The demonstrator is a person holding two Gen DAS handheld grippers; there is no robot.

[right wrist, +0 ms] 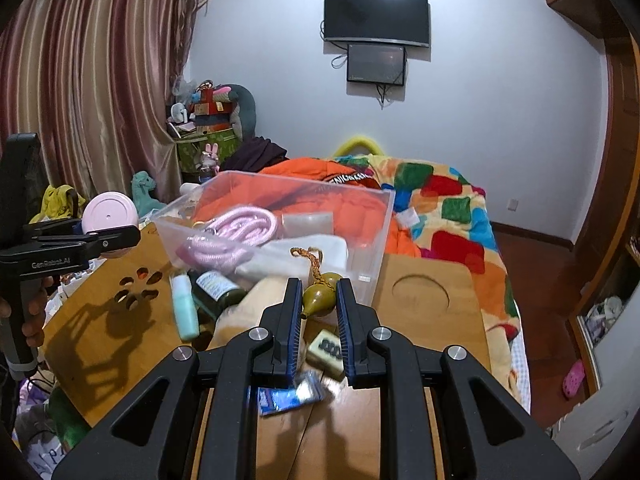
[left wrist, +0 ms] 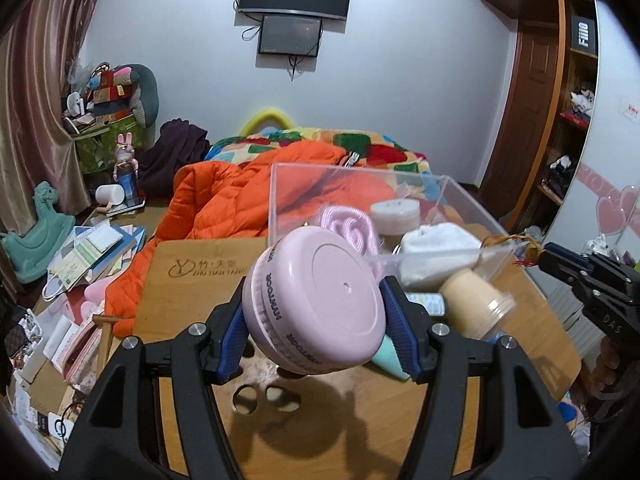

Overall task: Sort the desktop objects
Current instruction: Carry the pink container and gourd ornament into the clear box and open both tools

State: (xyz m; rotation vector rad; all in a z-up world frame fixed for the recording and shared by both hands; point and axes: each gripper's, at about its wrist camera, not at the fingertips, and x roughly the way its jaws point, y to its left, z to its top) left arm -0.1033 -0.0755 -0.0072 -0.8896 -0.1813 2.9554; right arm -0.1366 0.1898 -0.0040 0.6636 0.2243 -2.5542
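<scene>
**Both grippers loaded beside the clear bin**

Left gripper (left wrist: 316,312): jaws clamped on a round pink jar (left wrist: 320,300), held above the counter (left wrist: 192,280), just in front of the clear bin (left wrist: 360,184). Right gripper (right wrist: 318,316): jaws set close around an olive gourd charm (right wrist: 320,296), contact not discernible, just before the bin. Beside the bin lie a mint tube (right wrist: 185,306) and a dark bottle (right wrist: 214,286); inside it, a pink cord (right wrist: 240,226) and white cloth (left wrist: 436,246). Beyond the bin, an orange jacket (left wrist: 224,204) on the bed.

Even, moderately bright indoor light from above and behind the cameras. Gripper-shaped shadows fall forward on the bench (left wrist: 192,280). Strong fisheye curvature and dark vignetting mark both views' corners. The blue packet (right wrist: 288,396) shows motion blur and glare.
</scene>
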